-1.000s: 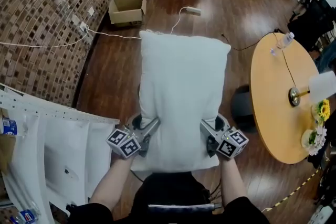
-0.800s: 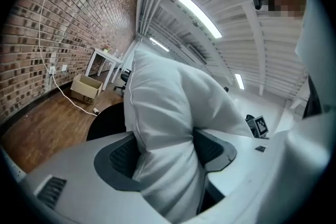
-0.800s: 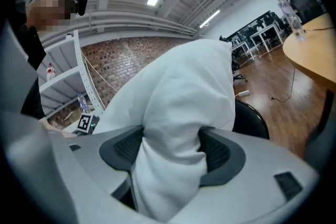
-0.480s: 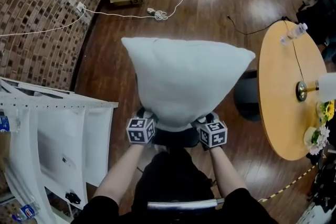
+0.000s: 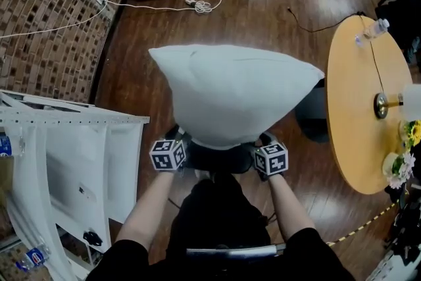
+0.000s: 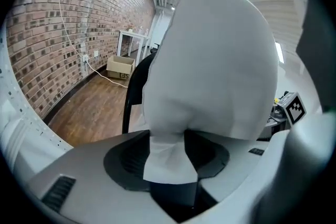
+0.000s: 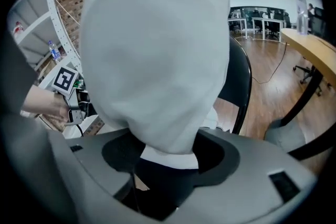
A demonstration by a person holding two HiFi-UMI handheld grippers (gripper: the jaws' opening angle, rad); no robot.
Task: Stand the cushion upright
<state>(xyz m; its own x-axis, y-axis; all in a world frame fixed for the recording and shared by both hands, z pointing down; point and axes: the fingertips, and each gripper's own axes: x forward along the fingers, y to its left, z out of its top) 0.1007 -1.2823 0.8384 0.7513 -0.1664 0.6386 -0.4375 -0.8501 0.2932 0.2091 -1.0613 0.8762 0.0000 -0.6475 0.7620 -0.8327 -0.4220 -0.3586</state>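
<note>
Over the black chair seat (image 5: pixel 220 160), the white cushion (image 5: pixel 237 92) is held nearly upright.
The left gripper (image 5: pixel 177 140) and right gripper (image 5: pixel 264 141) each pinch a lower corner, their jaws having just closed further. It looks light, soft and floppy, so low corner grips suit it.

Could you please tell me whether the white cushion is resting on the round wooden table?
No, the cushion is up in front of the person, wholly off the round table, whose top shows to its right.
</note>
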